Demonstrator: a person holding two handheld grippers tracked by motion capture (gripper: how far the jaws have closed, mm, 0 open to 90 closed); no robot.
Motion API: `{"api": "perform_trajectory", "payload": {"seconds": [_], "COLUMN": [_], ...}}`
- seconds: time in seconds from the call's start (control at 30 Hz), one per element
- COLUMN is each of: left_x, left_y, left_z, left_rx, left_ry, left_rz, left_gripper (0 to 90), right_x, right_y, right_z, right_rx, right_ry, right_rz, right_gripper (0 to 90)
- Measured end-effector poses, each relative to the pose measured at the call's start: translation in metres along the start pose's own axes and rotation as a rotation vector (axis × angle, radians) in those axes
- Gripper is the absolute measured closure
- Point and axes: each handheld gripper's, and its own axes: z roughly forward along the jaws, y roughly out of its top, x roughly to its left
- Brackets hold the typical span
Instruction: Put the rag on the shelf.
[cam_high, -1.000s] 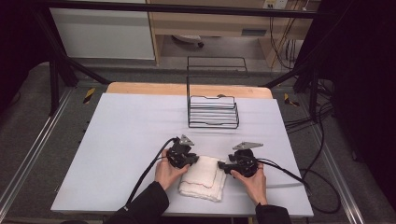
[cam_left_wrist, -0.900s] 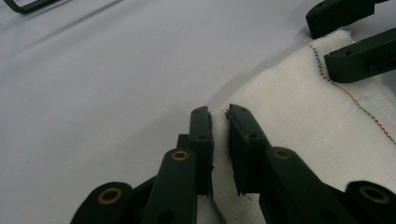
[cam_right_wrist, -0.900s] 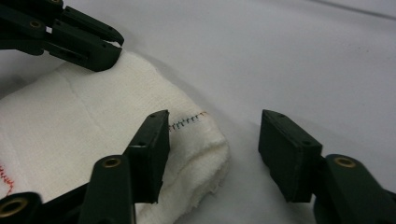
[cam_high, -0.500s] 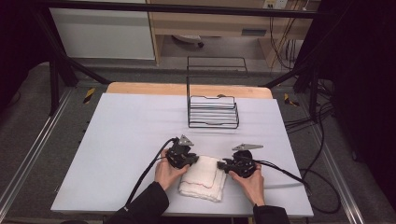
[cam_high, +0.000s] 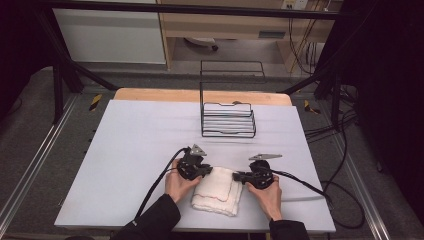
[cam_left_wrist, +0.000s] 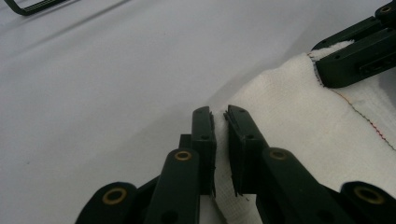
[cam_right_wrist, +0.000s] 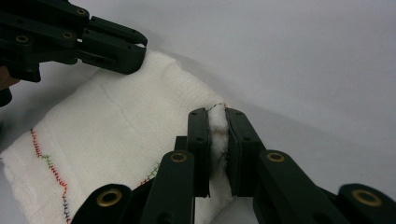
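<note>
Two corners pinched: left gripper (cam_left_wrist: 220, 121) and right gripper (cam_right_wrist: 217, 119), jaws just closing, clamp the folded cloth (cam_high: 216, 191) between them; lifting remains.

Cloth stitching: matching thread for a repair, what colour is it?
Red and green zigzag on the white cloth, clearest in the right gripper view.

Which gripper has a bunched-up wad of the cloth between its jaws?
The right gripper: white cloth bulges between its jaws. The left gripper pinches a thin edge.

The right gripper (cam_right_wrist: 217, 116) has just been closing its jaws, and now they pinch the white cloth (cam_right_wrist: 116, 140).
</note>
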Motion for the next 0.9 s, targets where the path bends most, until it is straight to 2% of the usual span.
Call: {"api": "perform_trajectory", "payload": {"seconds": [0.3, 0.57, 0.7, 0.9], "left_x": [0.003, 0.001, 0.0, -0.001], "left_y": [-0.002, -0.002, -0.003, -0.004], "left_z": [-0.012, -0.021, -0.026, -0.036], "left_rx": [-0.053, -0.091, -0.111, -0.149], "left_ry": [-0.014, -0.013, -0.011, -0.016], "left_rz": [-0.032, -0.015, -0.01, -0.007], "left_gripper": [82.4, 82.4, 82.5, 82.5], "right_x": [0.002, 0.005, 0.009, 0.015], "right_y": [0.001, 0.002, 0.003, 0.006], "right_z": [-0.006, -0.012, -0.017, -0.022], "right_rx": [-0.039, -0.073, -0.097, -0.129], "right_ry": [0.021, 0.041, 0.042, 0.041], "right_rz": [-0.004, -0.018, -0.056, -0.088], "right_gripper": [82.1, 82.2, 82.2, 82.2]}}
